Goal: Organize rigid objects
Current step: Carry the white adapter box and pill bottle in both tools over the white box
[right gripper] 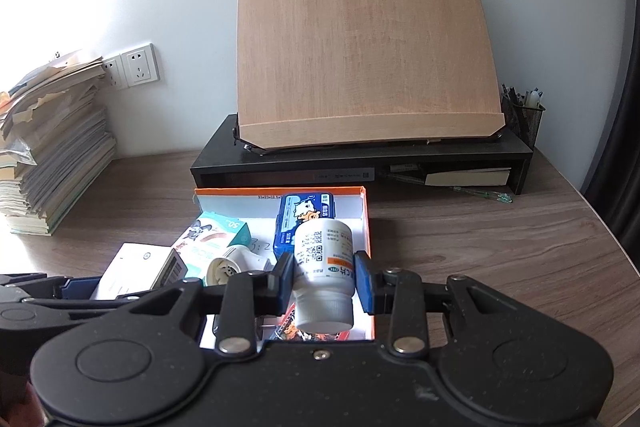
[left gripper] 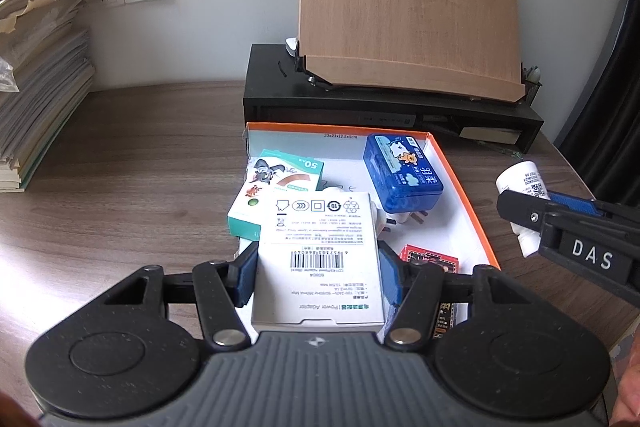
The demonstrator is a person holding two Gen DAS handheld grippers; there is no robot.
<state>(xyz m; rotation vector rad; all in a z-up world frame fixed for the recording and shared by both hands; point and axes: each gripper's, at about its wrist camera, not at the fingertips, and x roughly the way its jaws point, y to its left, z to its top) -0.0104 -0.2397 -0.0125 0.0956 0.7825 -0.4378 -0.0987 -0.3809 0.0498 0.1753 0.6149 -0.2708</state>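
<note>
Left gripper clamped on flat white cardboard adapter box; right gripper clamped on smooth white cylindrical plastic bottle, above orange-rimmed cardboard tray.

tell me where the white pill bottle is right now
The white pill bottle is clamped in the right tool, lying cap-toward-camera over the right side of the orange-rimmed box, just in front of the blue case.

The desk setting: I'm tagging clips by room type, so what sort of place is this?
Most likely a home study or office desk. A tall stack of papers sits by wall sockets, a wooden book stand rests on a black desk riser, and a mesh pen holder stands beside it.
</note>
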